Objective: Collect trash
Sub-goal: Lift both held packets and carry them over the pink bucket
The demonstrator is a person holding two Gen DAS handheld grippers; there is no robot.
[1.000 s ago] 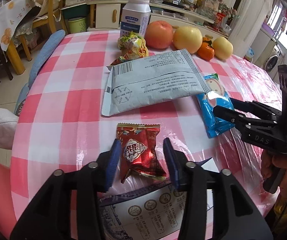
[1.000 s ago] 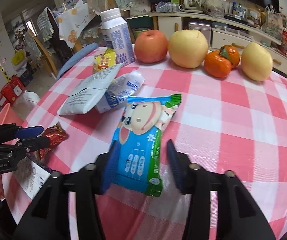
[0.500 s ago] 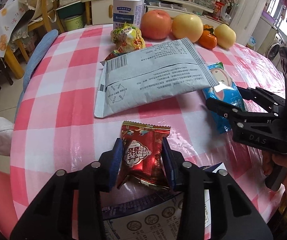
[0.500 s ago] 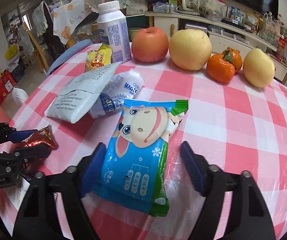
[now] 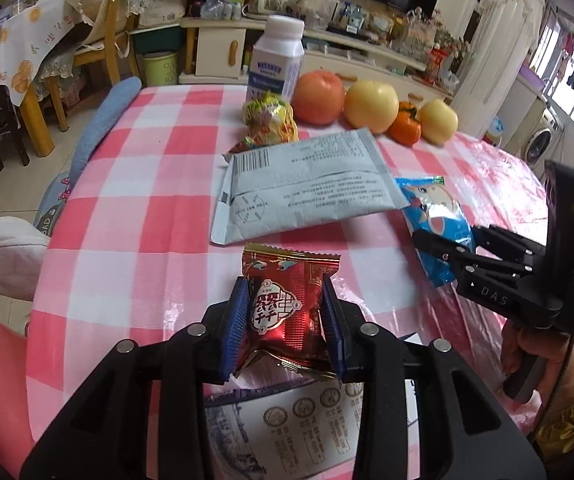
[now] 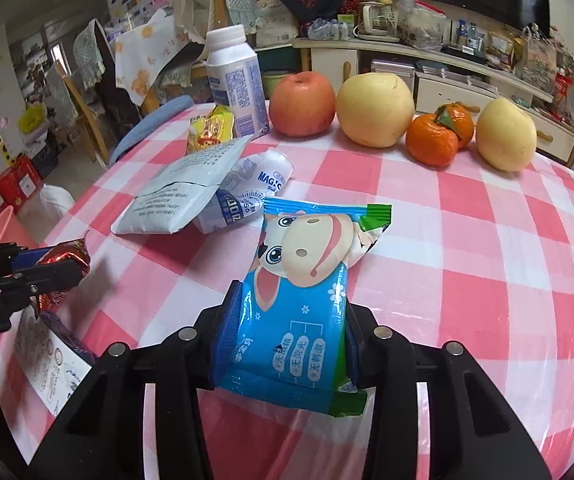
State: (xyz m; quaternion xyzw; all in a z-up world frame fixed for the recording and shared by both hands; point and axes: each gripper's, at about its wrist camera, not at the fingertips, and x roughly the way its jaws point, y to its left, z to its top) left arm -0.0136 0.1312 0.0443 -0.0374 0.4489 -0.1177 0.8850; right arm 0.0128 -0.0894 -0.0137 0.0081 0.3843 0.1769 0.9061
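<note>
A red foil snack wrapper (image 5: 291,264) sits squeezed between the blue pads of my left gripper (image 5: 285,280), whose jaws are closing on it just above the table's near edge. In the right wrist view, a blue cartoon-cow packet (image 6: 307,248) is pinched at its lower half by my right gripper (image 6: 291,300), whose jaws are also closing. Each gripper shows in the other's view: the right gripper (image 5: 447,236) on the blue packet, the left gripper (image 6: 53,264) with the red wrapper. More trash lies behind: a grey pouch (image 5: 303,184), a white-and-blue wrapper (image 6: 255,188) and a yellow snack bag (image 5: 271,120).
The round table has a pink-and-white checked cloth (image 5: 135,200). At its far side stand a white bottle (image 5: 277,64), an apple (image 5: 318,98), two pears and oranges (image 6: 433,140). A printed sheet (image 5: 287,424) lies under the left gripper. Chairs and cabinets surround the table.
Both grippers have shut from open around their wrappers to pressing on them. The left one has risen slightly with the red wrapper.
</note>
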